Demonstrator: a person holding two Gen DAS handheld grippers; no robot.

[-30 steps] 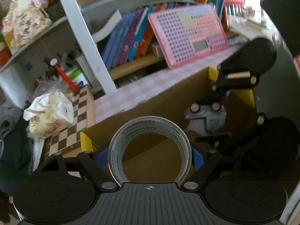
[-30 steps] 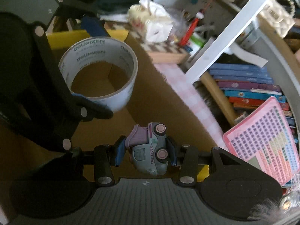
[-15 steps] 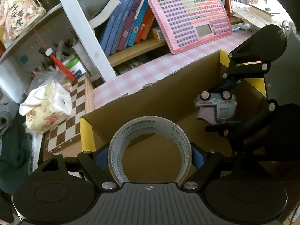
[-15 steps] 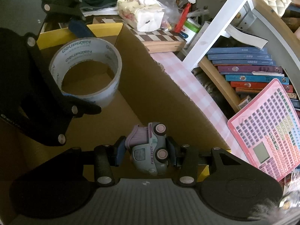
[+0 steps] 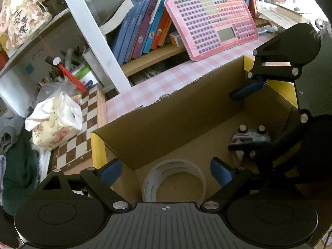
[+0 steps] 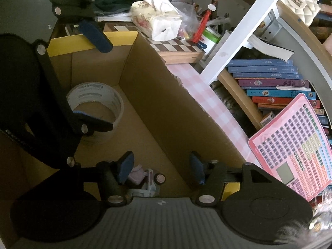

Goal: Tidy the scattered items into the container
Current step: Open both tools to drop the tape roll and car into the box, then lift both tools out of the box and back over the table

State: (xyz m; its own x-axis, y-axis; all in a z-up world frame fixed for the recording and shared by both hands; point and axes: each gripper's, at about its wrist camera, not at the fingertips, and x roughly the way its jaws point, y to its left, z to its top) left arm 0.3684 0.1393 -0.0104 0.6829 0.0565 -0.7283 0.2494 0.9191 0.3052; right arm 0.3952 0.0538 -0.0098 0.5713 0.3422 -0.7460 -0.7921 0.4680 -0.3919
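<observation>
Left wrist shows my left gripper [image 5: 165,171] opening its jaws above the tape roll [image 5: 173,180] on the cardboard box [image 5: 145,128] floor. Right gripper [image 6: 159,167] jaws are opening too; the toy truck [image 6: 150,181] lies inside the box beneath them. Both are in; I see no strays.

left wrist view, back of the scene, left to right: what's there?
Tissue pack → chessboard → white shelf post → row of books → pink keyboard toy → right claw, open over the cardboard box.
</observation>
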